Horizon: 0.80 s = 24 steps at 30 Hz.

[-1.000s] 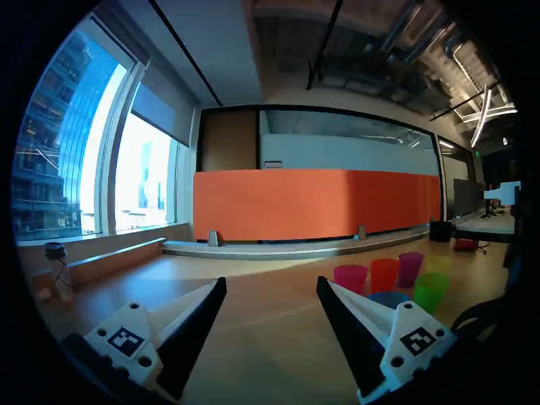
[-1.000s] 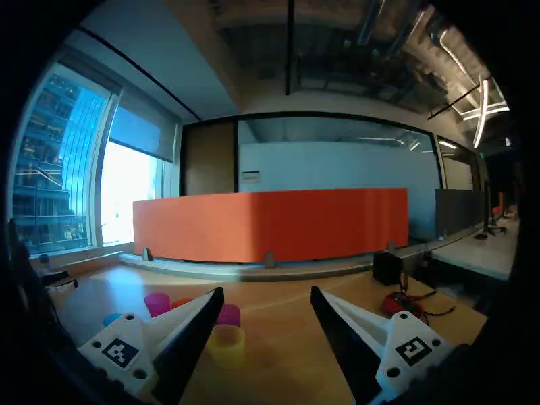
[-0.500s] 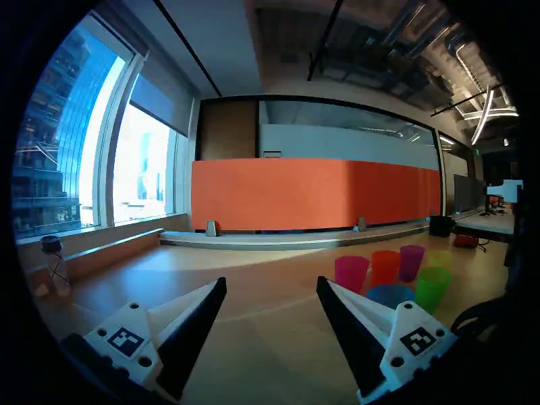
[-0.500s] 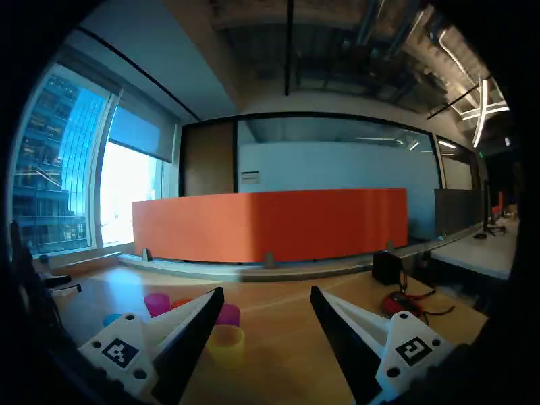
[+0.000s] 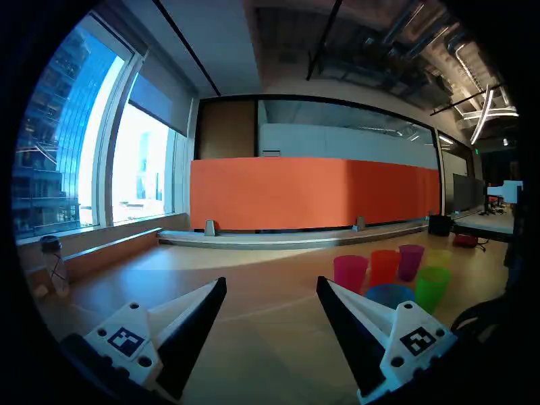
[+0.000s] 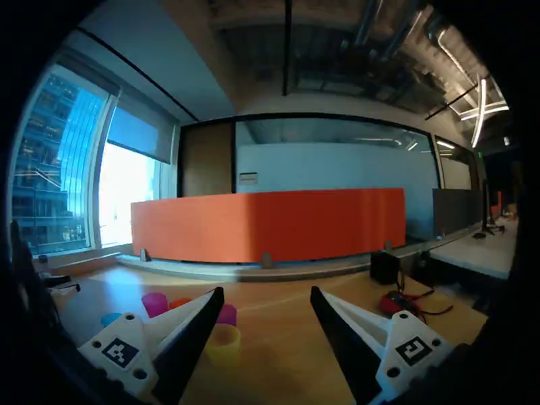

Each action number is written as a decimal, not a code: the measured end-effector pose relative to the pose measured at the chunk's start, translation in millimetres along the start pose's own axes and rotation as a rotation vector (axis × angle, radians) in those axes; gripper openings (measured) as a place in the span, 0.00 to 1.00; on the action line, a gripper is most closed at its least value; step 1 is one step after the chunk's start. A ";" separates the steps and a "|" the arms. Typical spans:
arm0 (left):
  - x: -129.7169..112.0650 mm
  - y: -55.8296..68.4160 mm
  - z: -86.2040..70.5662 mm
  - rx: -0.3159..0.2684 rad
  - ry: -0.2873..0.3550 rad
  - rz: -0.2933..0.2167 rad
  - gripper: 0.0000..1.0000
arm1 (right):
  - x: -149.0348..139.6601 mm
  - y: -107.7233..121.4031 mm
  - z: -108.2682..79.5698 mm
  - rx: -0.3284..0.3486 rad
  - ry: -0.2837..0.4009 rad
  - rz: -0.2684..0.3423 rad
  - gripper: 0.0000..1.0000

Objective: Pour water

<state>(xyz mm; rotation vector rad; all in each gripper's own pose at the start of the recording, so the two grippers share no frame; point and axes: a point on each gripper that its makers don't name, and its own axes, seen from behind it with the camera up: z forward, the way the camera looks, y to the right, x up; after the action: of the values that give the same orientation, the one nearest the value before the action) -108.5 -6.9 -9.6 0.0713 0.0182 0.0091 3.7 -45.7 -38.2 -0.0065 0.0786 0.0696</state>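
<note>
While both grippers are held low over the wooden tabletop (image 5: pixel 270 351), we find the fingers of each spread wide apart with nothing between them. From the left gripper view, the left gripper (image 5: pixel 270 282) points across bare wood toward a long orange partition (image 5: pixel 310 196). We see the cups clustered to its right, just beyond its right finger. A pink cup (image 5: pixel 350 272), an orange cup (image 5: pixel 385 265), a purple cup (image 5: pixel 410 261) and a yellow cup (image 5: pixel 439 258) form the back row. A blue cup (image 5: pixel 391 292) and a green cup (image 5: pixel 432 287) stand nearer. All are upright and close together, and the blue cup is partly hidden behind the finger. Far to the left, near the windows (image 5: pixel 101 162), stands a small clear bottle (image 5: pixel 52 263) with a dark top; we cannot tell what is in it.

From the right gripper view, the right gripper (image 6: pixel 266 293) is likewise wide open and empty. We see the cluster to its left, partly behind its left finger. The yellow cup (image 6: pixel 224 341) is nearest and the purple cup (image 6: pixel 228 314) just behind it. The pink cup (image 6: pixel 154 304), a sliver of the orange cup (image 6: pixel 179 303) and the blue cup (image 6: pixel 110 318) lie farther left. Well to the right sit a black box (image 6: pixel 385 266) and a red object (image 6: pixel 397 304) with cables.
</note>
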 end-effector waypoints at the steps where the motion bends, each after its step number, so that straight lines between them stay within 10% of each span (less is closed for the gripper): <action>1: -0.2 0.0 0.0 0.000 0.000 0.000 0.99 | 0.4 0.9 0.1 -0.001 0.002 -0.003 0.99; 24: 0.1 -1.5 -0.4 0.000 0.000 0.001 0.99 | -10.7 38.5 11.4 -0.079 0.085 -0.037 0.99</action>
<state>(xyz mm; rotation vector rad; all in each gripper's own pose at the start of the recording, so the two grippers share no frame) -108.4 -8.3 -10.1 0.0715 0.0177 0.0101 -8.7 -8.0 -26.1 -0.0898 0.1607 0.0357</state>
